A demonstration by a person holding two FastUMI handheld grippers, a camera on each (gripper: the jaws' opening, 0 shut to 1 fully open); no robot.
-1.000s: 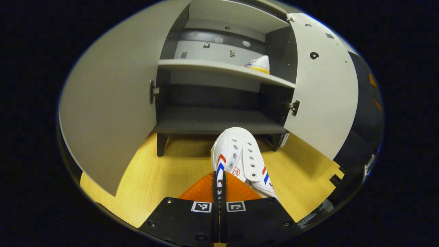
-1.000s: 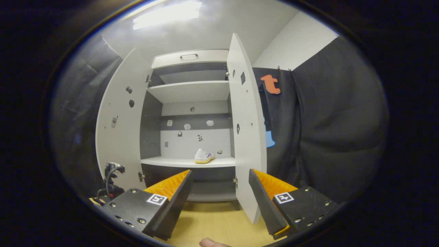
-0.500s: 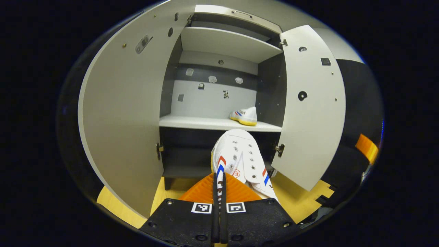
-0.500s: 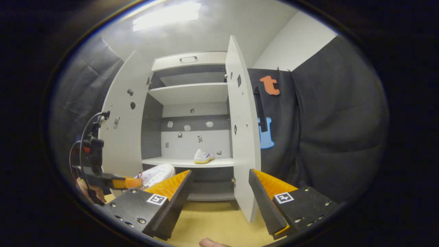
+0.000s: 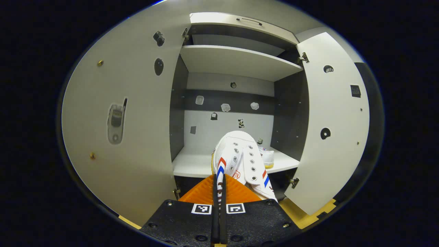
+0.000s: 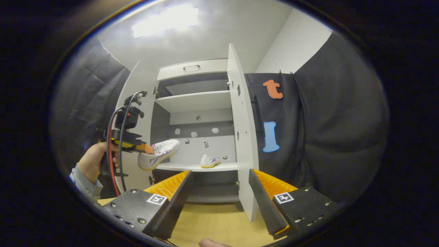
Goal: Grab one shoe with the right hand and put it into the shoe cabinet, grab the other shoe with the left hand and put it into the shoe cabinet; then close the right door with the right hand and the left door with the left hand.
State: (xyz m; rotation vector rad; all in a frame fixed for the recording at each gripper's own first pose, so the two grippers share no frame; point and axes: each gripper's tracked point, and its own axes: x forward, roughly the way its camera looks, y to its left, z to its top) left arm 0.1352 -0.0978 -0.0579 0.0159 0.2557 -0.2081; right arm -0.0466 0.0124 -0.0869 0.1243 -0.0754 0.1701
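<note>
Shoe hangs pinched by its side wall in the left gripper, just ahead of the shelf where the other shoe sits. Right gripper gapes empty, held back. Risk: so thin a pinch may let the dangling toe catch the shelf edge and twist free.

- Black cloth hangs along the booth's sides.
- White wall rises behind.
- Bright ceiling light glows overhead.
- Pale wood floor lies below.
</note>
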